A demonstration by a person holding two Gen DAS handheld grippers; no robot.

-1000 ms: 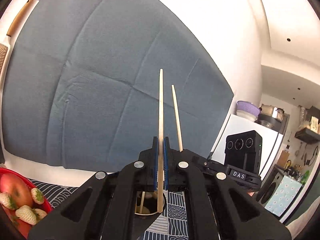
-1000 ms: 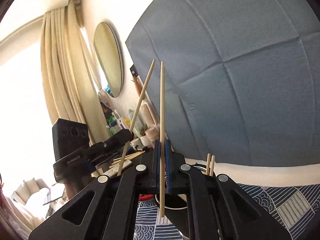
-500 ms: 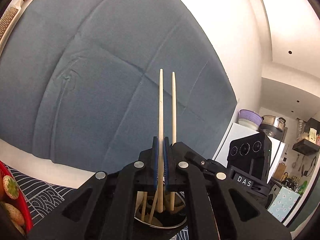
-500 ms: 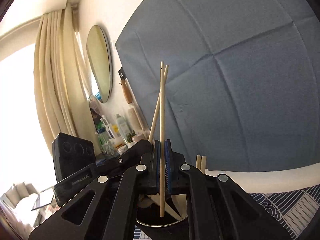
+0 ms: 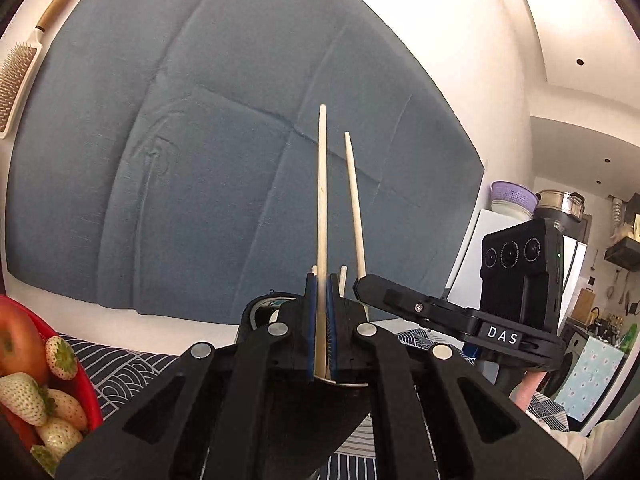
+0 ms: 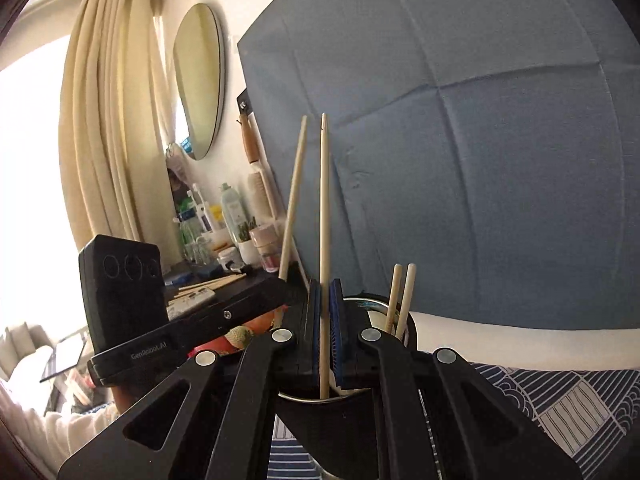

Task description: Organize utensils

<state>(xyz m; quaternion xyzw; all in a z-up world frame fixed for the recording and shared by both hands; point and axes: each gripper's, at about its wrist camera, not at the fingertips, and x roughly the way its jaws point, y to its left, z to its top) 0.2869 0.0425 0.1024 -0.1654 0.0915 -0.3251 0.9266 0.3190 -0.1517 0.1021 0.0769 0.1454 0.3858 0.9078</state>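
My left gripper (image 5: 321,280) is shut on an upright wooden chopstick (image 5: 322,200), its lower end over a metal cup (image 5: 260,312). The right gripper (image 5: 400,300) shows to its right, with a second chopstick (image 5: 354,200) standing there. In the right wrist view my right gripper (image 6: 325,292) has its pads slightly apart around an upright chopstick (image 6: 324,220) whose lower end is inside the cup (image 6: 304,398). Two more chopsticks (image 6: 402,292) stand in the cup. The left gripper (image 6: 256,296) shows at left with its chopstick (image 6: 294,196).
A red bowl (image 5: 86,392) of strawberries and an apple sits at lower left on a patterned blue cloth (image 5: 120,368). A blue panel (image 5: 240,140) hangs behind. A shelf with bottles (image 6: 224,216) and loose chopsticks (image 6: 212,282) is at left.
Both grippers came down onto the cup with their chopsticks. The right gripper's pads have parted a little around its chopstick, which now rests in the cup.
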